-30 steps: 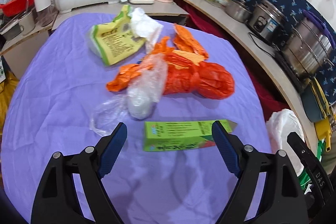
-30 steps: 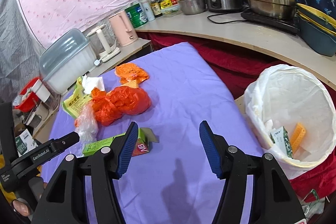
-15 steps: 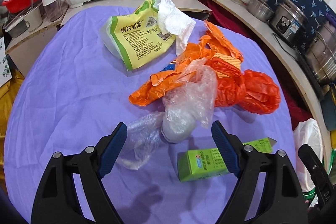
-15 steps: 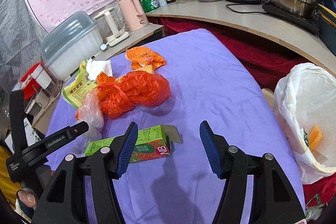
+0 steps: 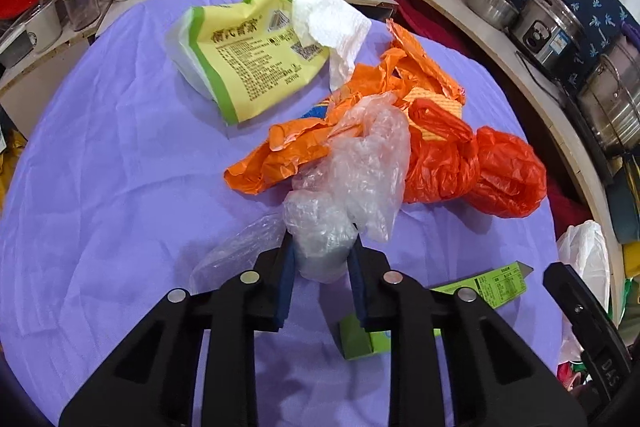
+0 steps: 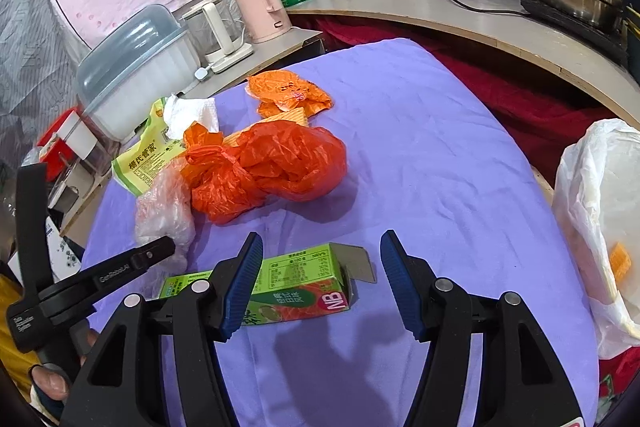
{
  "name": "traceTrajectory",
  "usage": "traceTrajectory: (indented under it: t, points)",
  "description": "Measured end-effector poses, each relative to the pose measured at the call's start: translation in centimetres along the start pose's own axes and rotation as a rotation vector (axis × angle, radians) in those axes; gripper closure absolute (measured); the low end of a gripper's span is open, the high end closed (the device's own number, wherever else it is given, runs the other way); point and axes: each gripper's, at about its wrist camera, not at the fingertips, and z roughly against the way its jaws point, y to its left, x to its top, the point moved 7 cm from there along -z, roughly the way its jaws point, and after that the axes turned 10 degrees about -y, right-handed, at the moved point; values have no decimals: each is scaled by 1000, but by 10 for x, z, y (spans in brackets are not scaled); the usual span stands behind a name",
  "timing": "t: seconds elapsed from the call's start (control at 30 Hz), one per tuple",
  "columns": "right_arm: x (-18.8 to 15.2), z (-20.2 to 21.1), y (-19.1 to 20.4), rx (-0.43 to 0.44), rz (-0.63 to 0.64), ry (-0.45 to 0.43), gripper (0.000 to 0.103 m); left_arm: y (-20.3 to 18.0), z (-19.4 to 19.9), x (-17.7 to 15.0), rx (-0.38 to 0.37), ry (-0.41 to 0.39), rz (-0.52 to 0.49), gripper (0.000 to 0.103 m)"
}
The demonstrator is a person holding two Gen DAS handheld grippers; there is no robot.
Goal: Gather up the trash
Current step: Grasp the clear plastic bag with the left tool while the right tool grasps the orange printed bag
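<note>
Jaws on my left gripper (image 5: 320, 259) had just closed onto the clear plastic bag (image 5: 340, 187), right gripper (image 6: 320, 279) gaped wide above the green carton (image 6: 296, 283), purple table (image 6: 440, 167) beneath.

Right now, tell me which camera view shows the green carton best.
The right wrist view: the green carton lies nearly whole on the purple cloth, label and torn flap readable, though the right gripper covers part of it. In the left wrist view the left gripper hides most of it.
</note>
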Motion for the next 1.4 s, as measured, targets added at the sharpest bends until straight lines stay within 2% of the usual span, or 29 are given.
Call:
traceTrajectory:
  t: [0.37,0.5,0.63,0.93,1.13,1.4]
  points:
    - [-4,-3,37,64,2,13,44,24,51,4,-56,-27,45,81]
    - [-6,0,52,78,22,11,44,35,65,0,-19,-46,39,81]
    - [-9,-2,67,101,30,18,44,55,71,2,55,-69,35,81]
    - [-9,-36,116,177,52,56,44,88,64,28,122,-119,68,81]
    - [-22,-72,145,224,48,120,44,90,43,38,110,-104,75,81]
    - [-36,-114,158,241,11,193,44,100,21,40,118,-75,96,81]
